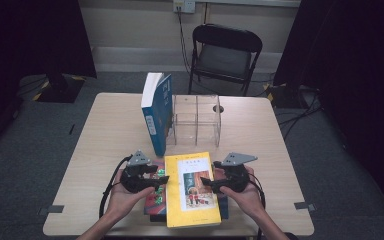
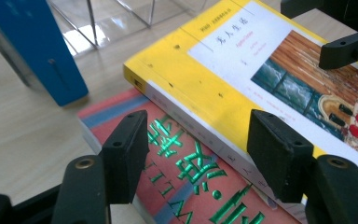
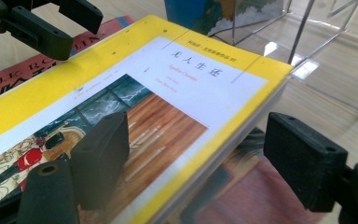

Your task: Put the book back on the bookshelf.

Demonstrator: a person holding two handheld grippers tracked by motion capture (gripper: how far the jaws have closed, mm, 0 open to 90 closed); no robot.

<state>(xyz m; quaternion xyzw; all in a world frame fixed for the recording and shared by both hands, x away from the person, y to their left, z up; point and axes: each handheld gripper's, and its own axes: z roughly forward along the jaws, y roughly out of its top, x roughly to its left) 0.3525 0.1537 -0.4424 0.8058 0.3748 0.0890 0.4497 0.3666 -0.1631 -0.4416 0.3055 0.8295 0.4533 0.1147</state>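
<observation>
**Yellow paperback flanked by two open grippers, near edge of table**

High view: Wooden table (image 1: 105,130), pale and matt. Yellow book (image 1: 191,190) flat at near centre, topping a small stack, red book (image 1: 156,196) showing beneath at left. Blue book (image 1: 157,112) upright farther off, just beside a clear acrylic organiser (image 1: 197,120). Left gripper (image 1: 152,181) at the yellow book's left edge, right gripper (image 1: 211,183) at its right edge, each held in a hand. Black folding chair (image 1: 225,52) beyond the far side.

Left gripper view: Jaws spread, nothing between the pads; spine edge of the yellow book ahead, overlapping the red cover with glossy green embossed lettering. Other gripper's jaw visible far right.

Right gripper view: Jaws spread wide, straddling the yellow book's right edge, one over the cover and one beyond the page block; contact not confirmed.

Handling, judged: softcover, moderately light, flexible, likely to sag if pinched at one corner. Glossy cover probably slippery. Best hold: opposing long edges, or spine side, gripping full thickness.
</observation>
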